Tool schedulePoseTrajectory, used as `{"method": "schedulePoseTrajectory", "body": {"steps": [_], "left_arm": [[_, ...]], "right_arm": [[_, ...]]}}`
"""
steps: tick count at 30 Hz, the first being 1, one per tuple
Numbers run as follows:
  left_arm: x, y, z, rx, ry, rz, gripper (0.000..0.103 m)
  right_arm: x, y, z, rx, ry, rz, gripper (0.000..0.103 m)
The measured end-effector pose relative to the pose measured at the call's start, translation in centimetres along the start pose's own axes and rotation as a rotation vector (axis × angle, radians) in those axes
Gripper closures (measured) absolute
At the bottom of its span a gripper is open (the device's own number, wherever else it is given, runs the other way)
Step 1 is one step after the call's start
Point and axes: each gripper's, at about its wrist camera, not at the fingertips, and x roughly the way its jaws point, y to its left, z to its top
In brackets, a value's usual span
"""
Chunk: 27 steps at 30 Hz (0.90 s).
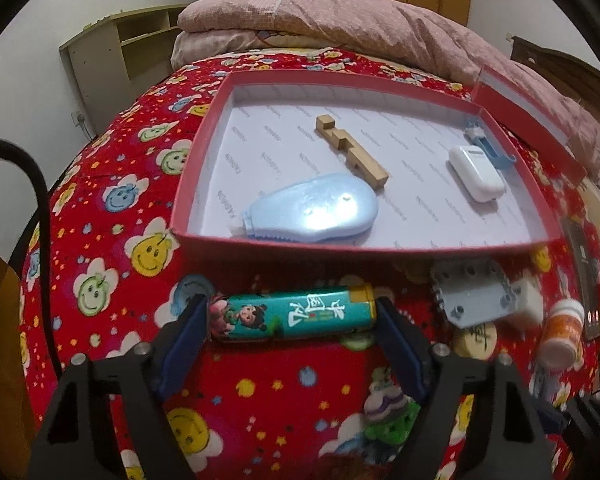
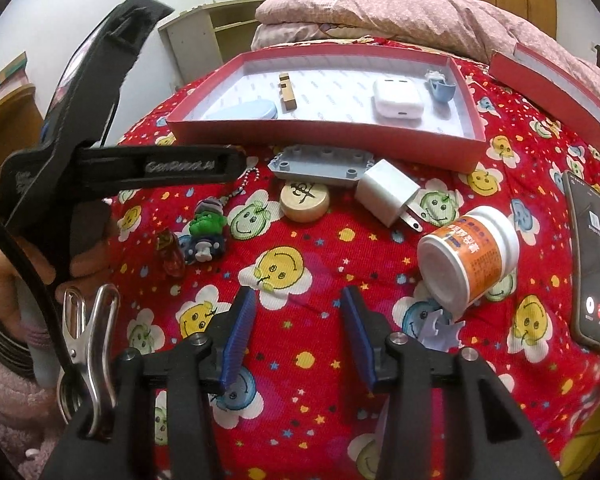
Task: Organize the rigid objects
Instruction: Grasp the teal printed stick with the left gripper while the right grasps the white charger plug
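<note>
Left wrist view: the teal tin (image 1: 292, 316), lying on the bed just in front of the red box (image 1: 380, 243), is being straddled end to end by the spread left tool (image 1: 290, 322); since such a lengthwise pinch offers little purchase, the tin could pop out sideways. The right tool (image 2: 298, 320) is being held spread and empty. A blue case (image 1: 314, 212), wooden block (image 1: 352, 152), white case (image 1: 476, 176) and blue clip (image 1: 488, 146) are being kept inside the box.

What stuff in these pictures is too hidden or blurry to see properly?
- Teal tin: left wrist view; its ends are behind the left hand-held gripper pads, so contact is unclear.
- Phone: left wrist view, blurred at the fisheye edge.
- Pale purple piece: right wrist view, partly behind a right hand-held gripper finger.
- Orange bottle label: too small to read.
</note>
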Motion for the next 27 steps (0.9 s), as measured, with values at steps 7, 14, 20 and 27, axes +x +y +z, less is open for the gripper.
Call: {"method": "schedulePoseTrajectory", "body": {"steps": [7,14,20,27], "left_arm": [[-0.9,1.3,-1.3,0.007,-0.009,0.02,0.018],[-0.7,1.8,-1.8,-0.005,-0.017,0.004,0.018],[-0.8,1.9,-2.0,-0.003,-0.029,-0.001,0.018],[-0.8,1.9,-2.0,-0.001,-0.033,-0.003,0.018]], "right_arm": [[-0.1,-1.6,1.0,0.057,-0.014,-0.027,0.057],[-0.2,-3.5,3.6,0.096,-0.052,-0.066,0.057],[0.9,-4.6,5.1,0.081,-0.06,-0.103,0.057],[2.2,-4.5,5.0,0.053,-0.049,-0.107,0.057]]}}
